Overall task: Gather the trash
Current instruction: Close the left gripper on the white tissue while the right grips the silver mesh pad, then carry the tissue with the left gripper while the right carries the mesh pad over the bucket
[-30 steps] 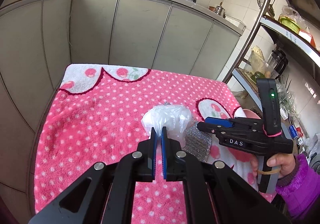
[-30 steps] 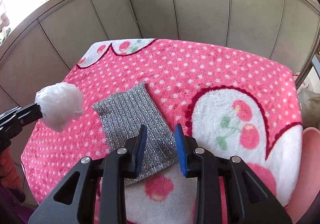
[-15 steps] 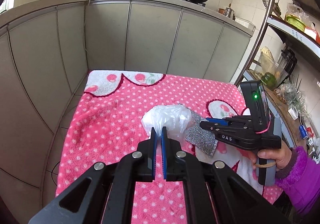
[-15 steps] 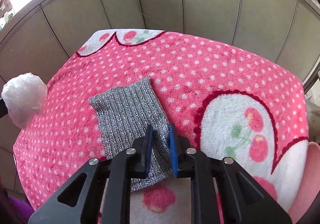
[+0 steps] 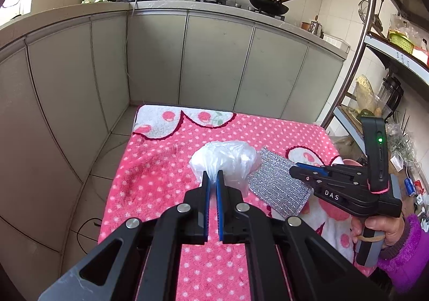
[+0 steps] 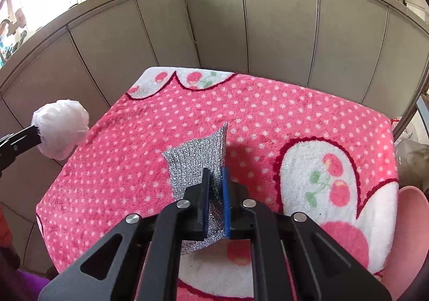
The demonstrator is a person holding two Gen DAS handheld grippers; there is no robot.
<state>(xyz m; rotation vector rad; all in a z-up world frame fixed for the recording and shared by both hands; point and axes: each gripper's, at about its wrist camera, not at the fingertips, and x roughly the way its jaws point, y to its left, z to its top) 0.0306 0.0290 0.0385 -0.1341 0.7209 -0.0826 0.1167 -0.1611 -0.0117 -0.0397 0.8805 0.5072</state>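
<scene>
Both pieces are held clear of the pink towel [image 6: 268,113] for carrying away: left gripper [image 5: 211,180] pinches the crumpled plastic bag [image 5: 225,158], right gripper [image 6: 215,175] clamps the silver scouring cloth [image 6: 198,156].

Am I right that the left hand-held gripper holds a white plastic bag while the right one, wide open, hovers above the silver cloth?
Not quite. The right hand-held gripper is not open: its jaws have just been closing and now pinch the silver cloth, lifting it off the pink blanket, as the right wrist view shows. The left hand-held gripper does hold the white plastic bag.
</scene>
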